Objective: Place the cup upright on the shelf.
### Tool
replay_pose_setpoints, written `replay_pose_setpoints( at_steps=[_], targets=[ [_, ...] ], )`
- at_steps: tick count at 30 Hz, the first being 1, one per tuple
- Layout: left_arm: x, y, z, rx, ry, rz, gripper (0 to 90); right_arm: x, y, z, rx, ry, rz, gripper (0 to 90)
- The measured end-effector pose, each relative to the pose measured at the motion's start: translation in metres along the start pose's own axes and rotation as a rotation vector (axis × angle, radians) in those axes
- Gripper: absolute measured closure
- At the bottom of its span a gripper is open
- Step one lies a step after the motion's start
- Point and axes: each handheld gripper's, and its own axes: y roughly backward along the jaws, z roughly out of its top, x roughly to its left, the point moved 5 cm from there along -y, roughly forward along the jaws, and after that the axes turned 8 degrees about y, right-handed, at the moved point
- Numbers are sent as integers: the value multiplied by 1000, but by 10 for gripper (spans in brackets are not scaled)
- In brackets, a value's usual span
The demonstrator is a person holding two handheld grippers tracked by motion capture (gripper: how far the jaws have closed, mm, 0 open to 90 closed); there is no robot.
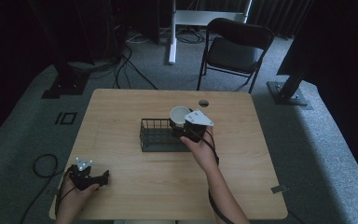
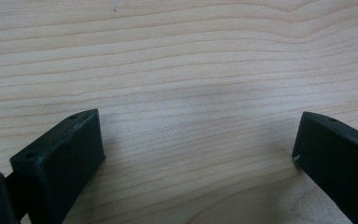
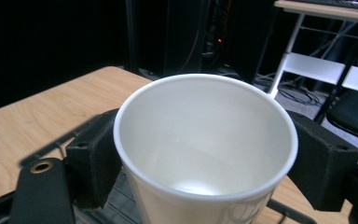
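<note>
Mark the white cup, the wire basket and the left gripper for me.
white cup (image 3: pixel 205 140): right gripper view, inner wall.
wire basket (image 1: pixel 154 125): high view, far rim.
left gripper (image 2: pixel 198 154): left gripper view, midway between its open jaws.

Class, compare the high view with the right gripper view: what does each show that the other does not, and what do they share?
High view alone: the left gripper, open, near the near-left corner of the light wooden table, and the whole black wire basket at mid-table.

Right gripper view alone: the empty inside of the white paper cup, and a black finger pressed on each of its sides.

Both: the cup held by the right gripper over the basket's right end, the black folding chair, and the tabletop.
</note>
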Motion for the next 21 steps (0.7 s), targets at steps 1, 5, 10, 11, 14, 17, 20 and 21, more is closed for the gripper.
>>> replay_pose_setpoints(
  at_steps=[1,5,10,11,14,17,20,21],
  targets=[
    [0,0,0,0,0,-1,20,-1,-1,-3,4,-4,0,194],
    [0,0,0,0,0,0,20,-5,-5,-12,19,-25,-6,194],
    [0,0,0,1,0,0,20,-8,-9,-21,45,-41,-6,194],
    [0,0,0,1,0,0,20,-8,-10,-22,47,-45,-6,194],
    [0,0,0,0,0,0,20,-11,-12,-27,56,-58,-12,194],
    [0,0,0,0,0,0,20,-12,-15,-32,69,-64,-16,194],
    [0,0,0,0,0,0,20,-12,-17,-36,83,-68,-15,194],
    [0,0,0,0,0,0,20,-12,-17,-37,90,-64,-15,193]
  ],
)
